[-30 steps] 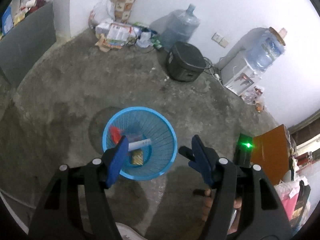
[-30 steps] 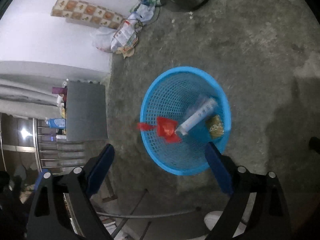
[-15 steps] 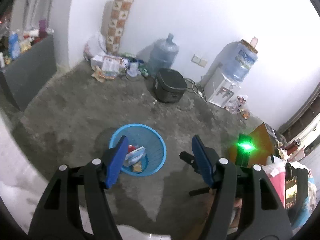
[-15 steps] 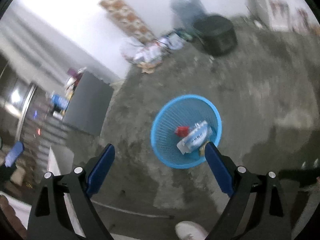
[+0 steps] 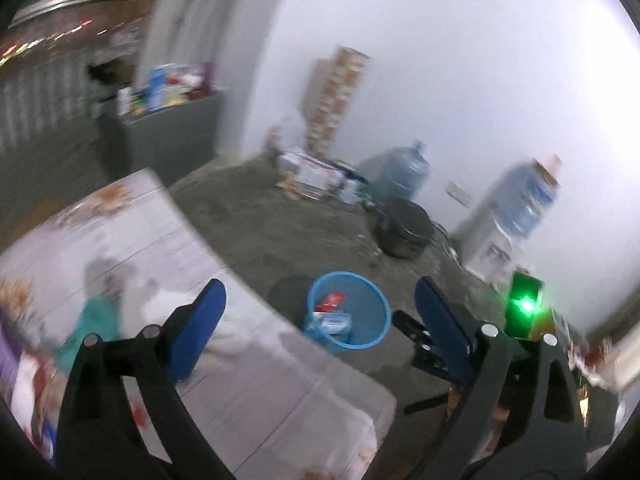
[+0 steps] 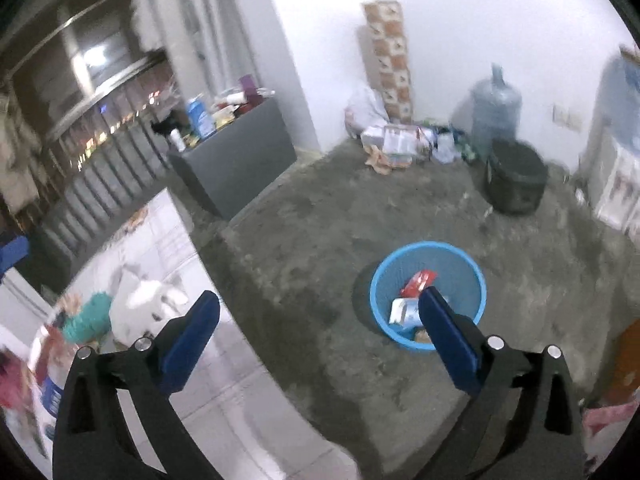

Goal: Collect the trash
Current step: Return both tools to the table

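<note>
Both grippers, left gripper and right gripper, have just spread their fingers wide, with nothing between them. The blue mesh wastebasket on the concrete floor holds wrappers. Next, aim for the bench litter (blurred, probably crumpled tissue); approach slowly and pinch it centrally.

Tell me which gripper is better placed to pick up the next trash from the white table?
Left, slightly. Both grippers are open and empty, but the left gripper frames the white table and its crumpled white trash; the right gripper looks mostly at floor.
</note>
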`<state>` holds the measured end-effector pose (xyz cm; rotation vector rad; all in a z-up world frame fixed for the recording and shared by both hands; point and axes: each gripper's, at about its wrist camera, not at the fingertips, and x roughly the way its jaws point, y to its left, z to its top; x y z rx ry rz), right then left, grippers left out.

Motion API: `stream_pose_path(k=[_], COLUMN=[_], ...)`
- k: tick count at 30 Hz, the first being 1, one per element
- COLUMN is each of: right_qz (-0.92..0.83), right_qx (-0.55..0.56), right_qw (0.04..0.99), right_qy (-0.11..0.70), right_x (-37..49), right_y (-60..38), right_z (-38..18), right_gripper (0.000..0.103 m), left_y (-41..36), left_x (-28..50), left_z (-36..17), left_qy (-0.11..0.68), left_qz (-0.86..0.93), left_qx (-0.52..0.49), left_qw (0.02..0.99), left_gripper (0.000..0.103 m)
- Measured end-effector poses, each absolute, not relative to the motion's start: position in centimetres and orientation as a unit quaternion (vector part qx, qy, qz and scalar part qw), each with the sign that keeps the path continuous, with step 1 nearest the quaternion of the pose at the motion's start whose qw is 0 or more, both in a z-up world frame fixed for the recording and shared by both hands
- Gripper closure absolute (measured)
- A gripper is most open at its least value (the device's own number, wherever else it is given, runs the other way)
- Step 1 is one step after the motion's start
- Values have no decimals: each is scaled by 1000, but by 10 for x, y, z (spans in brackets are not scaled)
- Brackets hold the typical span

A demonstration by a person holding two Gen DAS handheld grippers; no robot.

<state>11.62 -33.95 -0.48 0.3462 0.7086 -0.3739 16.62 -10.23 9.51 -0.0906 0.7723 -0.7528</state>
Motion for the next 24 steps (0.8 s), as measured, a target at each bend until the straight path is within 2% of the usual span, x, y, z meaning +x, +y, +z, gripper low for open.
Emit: stream_pose_path(k=[6, 12, 20, 24], right_qz=[-162, -101, -19, 5], right_qx=[93, 50, 60, 98], right_qw=[920, 948, 964, 961], right_qy=[345, 298, 260, 259], right_x=[135, 136, 129, 131], right_y=[-279, -234, -205, -202], right_z=[16, 34, 44, 42], right_gripper=[6, 6, 6, 6], left_y=[-19, 45, 125, 148], left_x=[169, 156, 124, 111], left_z=[92, 91, 96, 93], left_qy=[366, 345, 293, 285], left_qz=[-259, -209, -114, -97], left_qx=[-109, -137, -155, -130], left_qw=[887, 905, 937, 945], left_gripper=[9, 9, 9, 9])
